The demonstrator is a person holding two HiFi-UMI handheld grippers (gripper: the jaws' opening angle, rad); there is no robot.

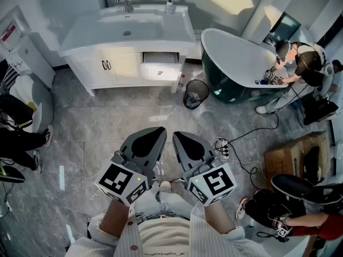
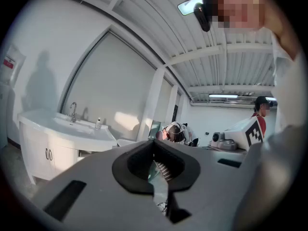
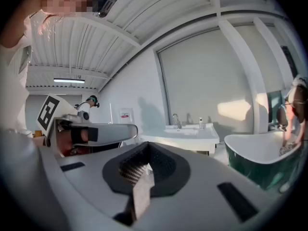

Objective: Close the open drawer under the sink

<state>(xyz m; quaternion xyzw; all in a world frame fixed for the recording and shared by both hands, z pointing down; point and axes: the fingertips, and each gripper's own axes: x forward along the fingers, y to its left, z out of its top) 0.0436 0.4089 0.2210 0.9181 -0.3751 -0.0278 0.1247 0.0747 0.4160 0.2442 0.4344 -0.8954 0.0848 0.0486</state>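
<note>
The white vanity (image 1: 107,58) with a sink (image 1: 128,30) stands against the far wall. Its right-hand drawer (image 1: 161,67) is pulled out a little under the counter. Both grippers are held close to my body, far from the vanity and pointing toward it. The left gripper (image 1: 151,139) is shut with nothing in it, and so is the right gripper (image 1: 185,142) beside it. In the left gripper view the shut jaws of the left gripper (image 2: 156,179) fill the lower frame, with the vanity (image 2: 45,146) far off at left. The right gripper (image 3: 143,179) sees the vanity (image 3: 185,134) straight ahead.
A dark green bathtub (image 1: 236,63) stands right of the vanity, with a person (image 1: 303,63) leaning over it. A wire bin (image 1: 196,92) sits between the two. Cables (image 1: 236,143) and a cardboard box (image 1: 292,154) lie at right. Seated people's legs (image 1: 21,141) are at left.
</note>
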